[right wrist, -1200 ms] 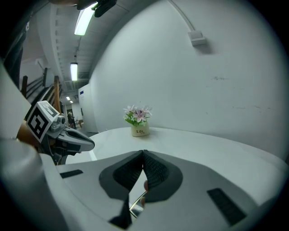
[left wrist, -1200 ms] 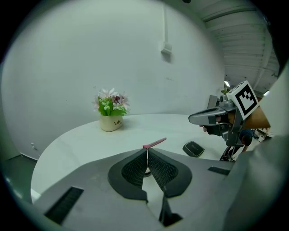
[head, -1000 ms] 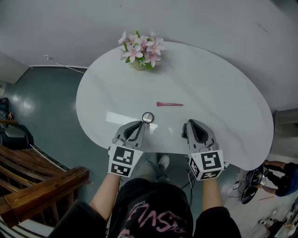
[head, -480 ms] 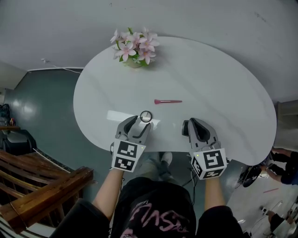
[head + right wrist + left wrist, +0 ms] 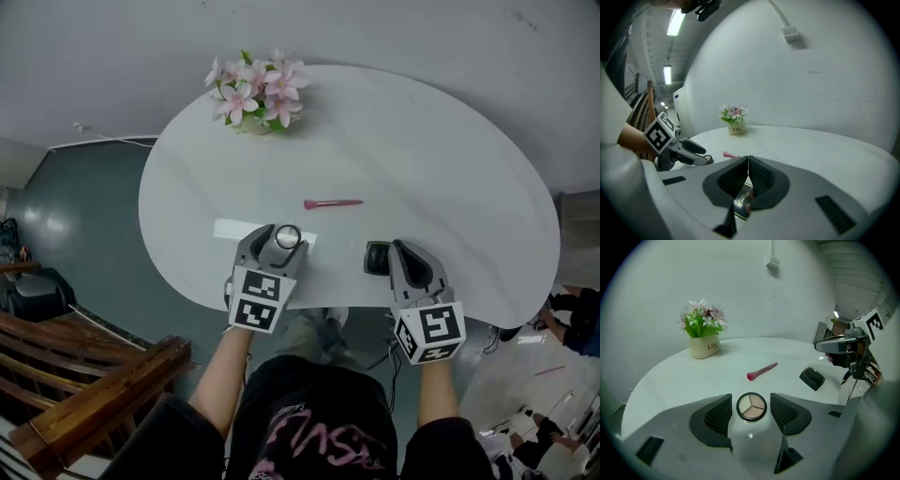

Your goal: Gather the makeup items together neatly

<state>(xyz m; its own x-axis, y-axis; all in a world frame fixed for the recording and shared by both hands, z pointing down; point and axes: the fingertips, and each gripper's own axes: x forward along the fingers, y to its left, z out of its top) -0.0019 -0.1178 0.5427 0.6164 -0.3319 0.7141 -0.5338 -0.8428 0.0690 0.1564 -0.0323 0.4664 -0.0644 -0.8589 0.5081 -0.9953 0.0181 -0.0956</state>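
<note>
Spread wide, the left tongs [image 5: 283, 246] straddle a round eyeshadow palette [image 5: 751, 407], their jaws having just been opening, with the palette between the pads but not pressed by either. The right tongs [image 5: 394, 249] are closed tight with nothing clamped, their tips hanging just over a black case [image 5: 376, 258] that lies flat on the white table [image 5: 450, 169].

A pot of pink flowers [image 5: 251, 94] stands at the far edge, well clear of the work. Of the makeup, the black case sits near the front edge on the person's right, the round palette near the front edge on the left, and a slim pink brush [image 5: 331, 203] lies alone farther in, roughly between the two.

By the look of it, the gathering has barely begun: all three items lie apart, none touching another. What appears left is nearly everything: take up the palette, then bring case, palette and brush side by side.
</note>
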